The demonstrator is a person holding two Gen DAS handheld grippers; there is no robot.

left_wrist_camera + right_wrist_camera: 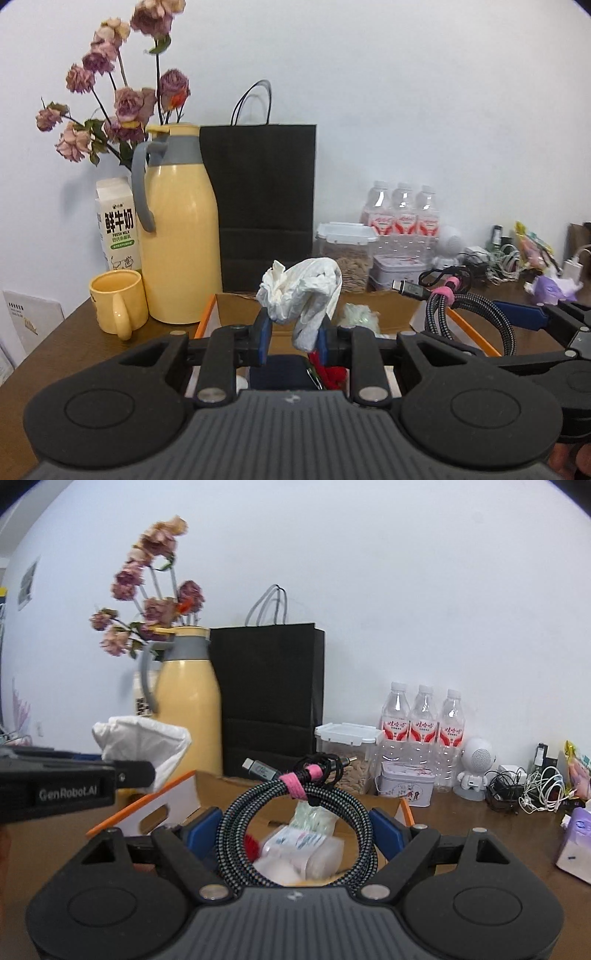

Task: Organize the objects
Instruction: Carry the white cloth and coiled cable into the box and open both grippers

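— What's behind the clutter on my feed?
— I see a plain white wall [406,92], evenly lit.
— And underneath?
— A dark brown wooden table [461,823] pushed against that wall.

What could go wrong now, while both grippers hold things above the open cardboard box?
1. The left gripper pinches only the lower end of the crumpled tissue; most of it flops above the pads, so it might slip or tear free.
2. The coiled cable fills the wide right gripper, and its loose plug end sticks out; it could catch the cardboard box flap.
3. The grippers are close together and may bump.
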